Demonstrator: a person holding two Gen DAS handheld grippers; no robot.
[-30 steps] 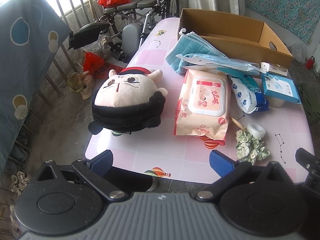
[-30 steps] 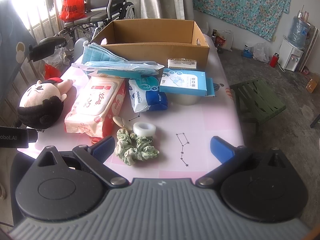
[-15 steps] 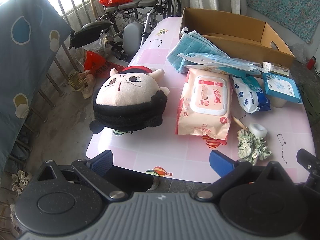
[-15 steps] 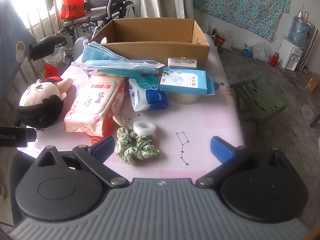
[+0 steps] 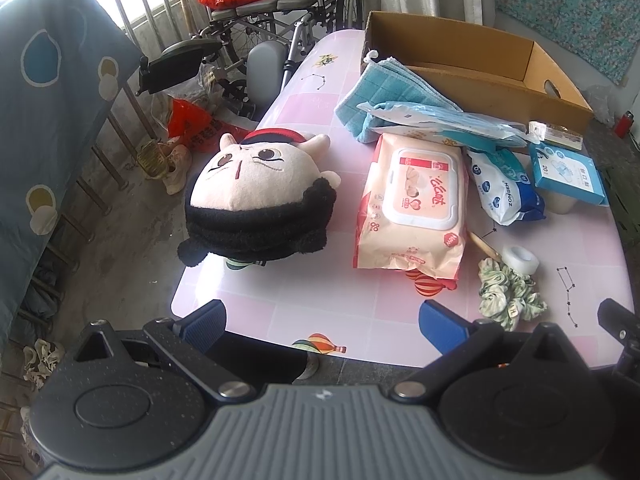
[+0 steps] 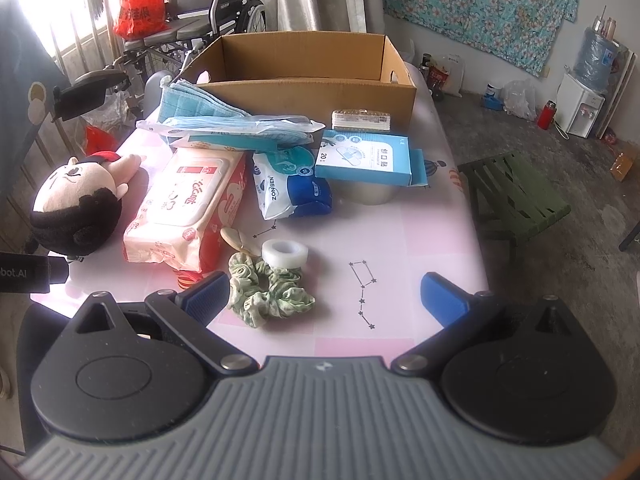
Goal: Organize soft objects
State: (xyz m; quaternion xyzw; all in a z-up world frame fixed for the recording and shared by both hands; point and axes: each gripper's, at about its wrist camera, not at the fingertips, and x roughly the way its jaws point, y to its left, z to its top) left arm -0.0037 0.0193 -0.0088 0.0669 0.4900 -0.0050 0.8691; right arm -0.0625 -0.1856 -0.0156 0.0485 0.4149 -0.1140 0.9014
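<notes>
Stock on pink table (image 5: 304,300): soft goods unsorted, cardboard box (image 6: 316,80) at upper centre of the right view, seemingly empty.

1. Left tongs (image 5: 322,320): we see both blue tips spread wide, nothing between them, low in frame at the near table edge.
2. Right tongs (image 6: 322,294): likewise spread wide and empty.
3. Plush doll (image 5: 260,200): left of centre in the left view, lying on its back, long axis running up-frame, black hair toward the tongs, just above the left-hand tip. We judge our left hand the nearer; in the right view the doll sits far at the left edge.
4. Green scrunchie (image 6: 268,292): low centre in the right view, just beside the left-hand tip of the right tongs, touching a tape roll (image 6: 285,253). Our right hand is nearer here.
5. Wipes pack (image 5: 412,204): centre, long axis up-frame, between doll and tissue packet (image 5: 504,184).
6. Blue towel (image 5: 384,96): folded, against the box wall, under a mask packet (image 5: 440,118).

View notes: only the right view looks into the box and shows the green stool (image 6: 516,196) at right; only the left view shows the doll's full face and the floor beside the table.
</notes>
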